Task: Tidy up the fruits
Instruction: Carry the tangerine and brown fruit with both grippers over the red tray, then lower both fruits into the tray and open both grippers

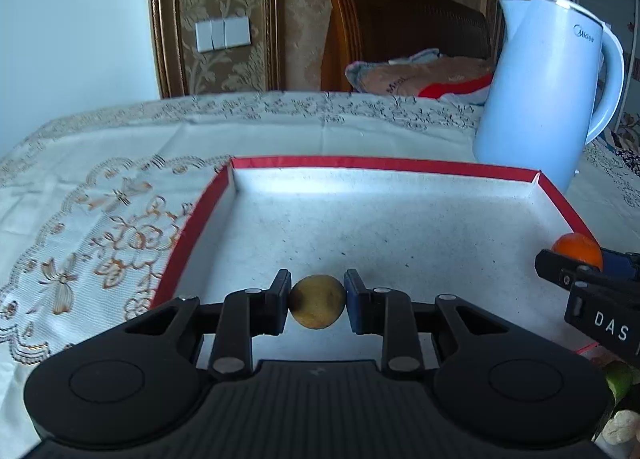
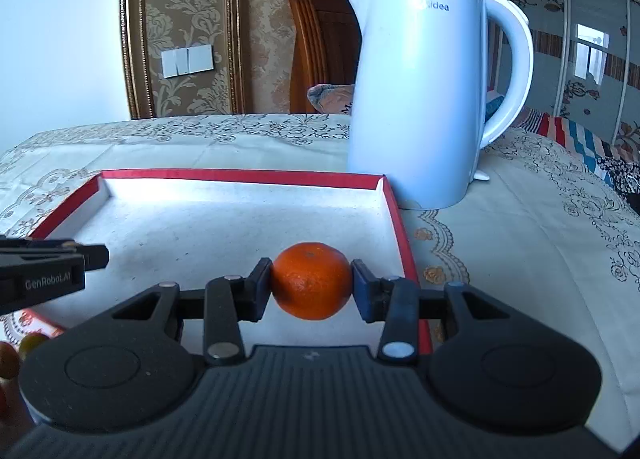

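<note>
Left gripper (image 1: 317, 302) clamps a small yellow-brown fruit (image 1: 317, 301), right gripper (image 2: 312, 286) an orange (image 2: 312, 286), each held above the red-rimmed tray (image 1: 384, 163) ahead, apparently for depositing there.

bare tray floor (image 1: 400, 227) ahead, kettle (image 2: 416, 99) behind far right corner

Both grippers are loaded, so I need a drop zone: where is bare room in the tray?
The red-rimmed white tray is bare across its whole floor, out to its far wall by the pale blue kettle. Its near right edge is crowded: the orange tangerine and right gripper hang there beside the left gripper holding the small yellow-brown fruit.
</note>
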Demonstrator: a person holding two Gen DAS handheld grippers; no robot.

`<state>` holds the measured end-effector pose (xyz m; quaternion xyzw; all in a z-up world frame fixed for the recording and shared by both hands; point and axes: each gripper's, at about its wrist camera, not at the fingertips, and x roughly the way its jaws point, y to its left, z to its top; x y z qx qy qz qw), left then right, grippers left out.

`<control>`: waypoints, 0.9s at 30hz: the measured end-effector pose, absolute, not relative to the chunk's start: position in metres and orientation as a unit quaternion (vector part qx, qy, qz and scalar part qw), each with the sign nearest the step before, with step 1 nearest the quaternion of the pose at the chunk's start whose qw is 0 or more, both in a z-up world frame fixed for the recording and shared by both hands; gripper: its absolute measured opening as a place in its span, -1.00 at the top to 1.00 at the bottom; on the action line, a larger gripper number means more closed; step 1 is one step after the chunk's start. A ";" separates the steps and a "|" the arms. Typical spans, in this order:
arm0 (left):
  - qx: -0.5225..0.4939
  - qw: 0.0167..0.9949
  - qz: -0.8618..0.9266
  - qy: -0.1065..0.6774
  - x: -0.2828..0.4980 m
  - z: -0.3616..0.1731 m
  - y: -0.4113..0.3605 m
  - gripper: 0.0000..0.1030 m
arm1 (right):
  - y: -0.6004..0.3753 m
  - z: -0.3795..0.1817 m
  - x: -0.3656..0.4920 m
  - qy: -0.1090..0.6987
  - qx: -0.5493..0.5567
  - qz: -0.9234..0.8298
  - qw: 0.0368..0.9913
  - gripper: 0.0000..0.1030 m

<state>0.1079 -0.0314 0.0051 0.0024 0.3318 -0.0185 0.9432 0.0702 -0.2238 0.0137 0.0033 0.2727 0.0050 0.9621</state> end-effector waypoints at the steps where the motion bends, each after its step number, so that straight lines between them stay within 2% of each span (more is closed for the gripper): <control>1: 0.002 0.943 -0.019 0.333 0.109 0.004 -0.032 0.46 | -0.225 0.013 0.073 0.275 0.006 0.004 0.961 0.23; 27: 0.010 0.937 -0.007 0.348 0.127 -0.001 -0.042 0.46 | -0.217 0.004 0.106 0.327 0.000 -0.006 0.945 0.23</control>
